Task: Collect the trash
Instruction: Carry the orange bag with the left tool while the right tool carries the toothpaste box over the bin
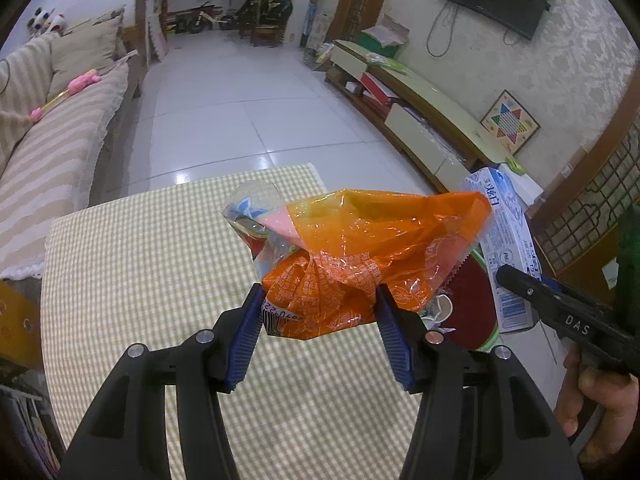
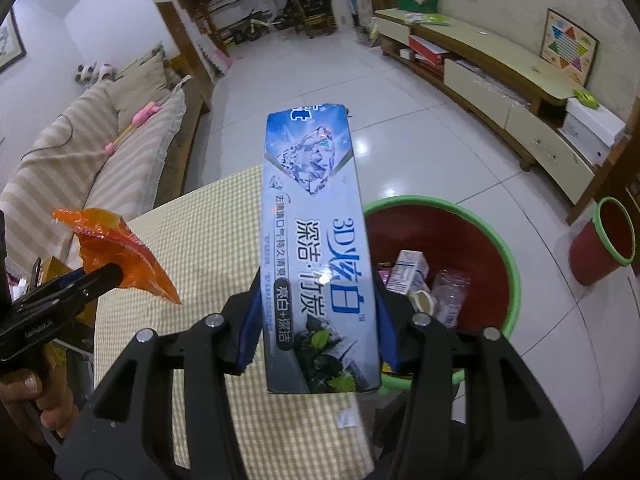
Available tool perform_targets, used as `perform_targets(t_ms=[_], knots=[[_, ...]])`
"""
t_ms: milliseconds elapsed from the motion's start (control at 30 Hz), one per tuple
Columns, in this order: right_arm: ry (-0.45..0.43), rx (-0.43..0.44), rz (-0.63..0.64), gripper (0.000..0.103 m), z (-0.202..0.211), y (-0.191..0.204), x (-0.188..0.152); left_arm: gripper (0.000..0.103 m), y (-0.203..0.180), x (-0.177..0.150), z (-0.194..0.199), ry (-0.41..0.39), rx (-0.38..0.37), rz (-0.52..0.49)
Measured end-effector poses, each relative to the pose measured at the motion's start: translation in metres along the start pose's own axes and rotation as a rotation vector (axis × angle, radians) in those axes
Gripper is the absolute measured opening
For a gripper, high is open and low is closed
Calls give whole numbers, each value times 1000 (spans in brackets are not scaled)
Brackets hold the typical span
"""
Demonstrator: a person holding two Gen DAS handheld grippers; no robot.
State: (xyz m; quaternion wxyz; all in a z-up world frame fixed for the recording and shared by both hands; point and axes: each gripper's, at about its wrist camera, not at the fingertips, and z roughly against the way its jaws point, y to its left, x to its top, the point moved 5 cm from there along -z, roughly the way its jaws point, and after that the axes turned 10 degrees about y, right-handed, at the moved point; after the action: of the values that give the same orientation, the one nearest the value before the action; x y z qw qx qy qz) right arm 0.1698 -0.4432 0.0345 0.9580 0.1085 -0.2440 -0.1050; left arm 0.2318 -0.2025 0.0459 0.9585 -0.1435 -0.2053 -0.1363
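Observation:
My left gripper [image 1: 318,304] is shut on a crumpled orange plastic wrapper [image 1: 360,256], held above the checked table [image 1: 152,264]. The same wrapper [image 2: 120,256] shows at the left of the right wrist view. My right gripper [image 2: 316,312] is shut on a long blue-and-white toothpaste box [image 2: 314,240], lifted over the table's right edge. That box [image 1: 504,248] appears at the right of the left wrist view, pinched by the right gripper's fingers [image 1: 520,284]. A red bin with a green rim [image 2: 476,236] stands on the floor just right of the table, with a small carton, a plastic bottle and other trash inside.
A second, smaller red bin with a green rim [image 2: 604,240] stands further right by a wooden screen. A striped sofa [image 1: 52,152] lies left of the table. A low TV cabinet [image 2: 500,76] runs along the right wall. White tiled floor [image 1: 248,112] stretches beyond.

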Motion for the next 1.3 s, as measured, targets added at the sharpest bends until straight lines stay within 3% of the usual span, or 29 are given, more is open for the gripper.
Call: perform_targets(t_ms=[667,1300], knots=[[-6,-26,-131,47,2,-76,-5,53,-67,11,-21,30,-24,-102],[42,-19,-183,47,-22,-93,-13,53,-94,16,-51,77,-20,-126]])
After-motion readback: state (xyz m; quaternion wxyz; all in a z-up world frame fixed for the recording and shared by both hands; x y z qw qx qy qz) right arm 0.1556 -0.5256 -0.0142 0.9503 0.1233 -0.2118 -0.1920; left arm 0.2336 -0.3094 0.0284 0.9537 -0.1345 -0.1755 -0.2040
